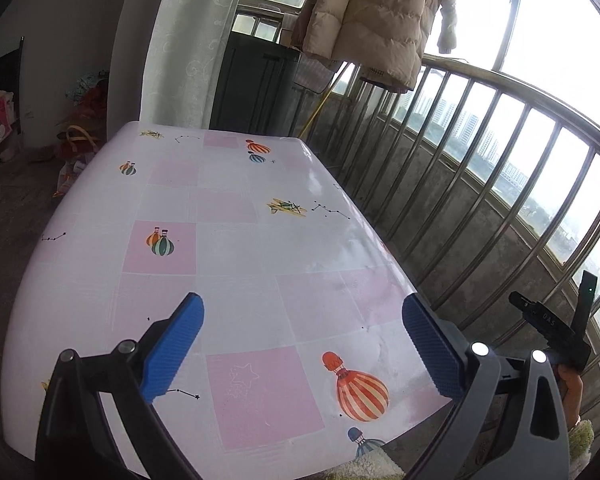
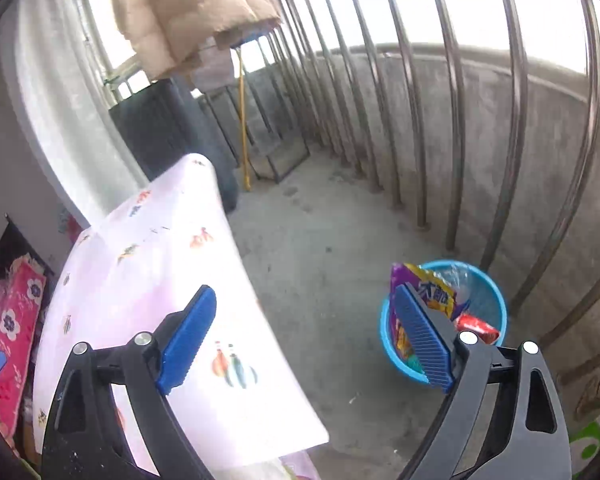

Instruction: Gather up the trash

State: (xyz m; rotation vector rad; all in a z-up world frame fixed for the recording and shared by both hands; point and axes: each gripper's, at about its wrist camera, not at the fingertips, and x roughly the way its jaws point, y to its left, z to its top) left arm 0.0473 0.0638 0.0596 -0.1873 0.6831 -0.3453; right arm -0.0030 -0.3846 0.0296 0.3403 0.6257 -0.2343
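Observation:
A blue round bin (image 2: pixel 488 284) stands on the concrete floor by the railing. It holds a purple and yellow snack bag (image 2: pixel 428 288), a red wrapper (image 2: pixel 478 328) and clear plastic. My right gripper (image 2: pixel 304 336) is open and empty, above the table's right edge and the floor, with its right finger in front of the bin. My left gripper (image 1: pixel 300 344) is open and empty over the near end of the table (image 1: pixel 228 248), whose pink and white cloth has balloon prints. No trash shows on the table top.
A metal railing (image 1: pixel 480 184) runs close along the table's right side. A beige coat (image 1: pixel 372 20) hangs at the back above a dark cabinet (image 1: pixel 252 84). A yellow pole (image 2: pixel 243 128) leans at the far end. Bags and a pink box (image 2: pixel 12 320) lie left of the table.

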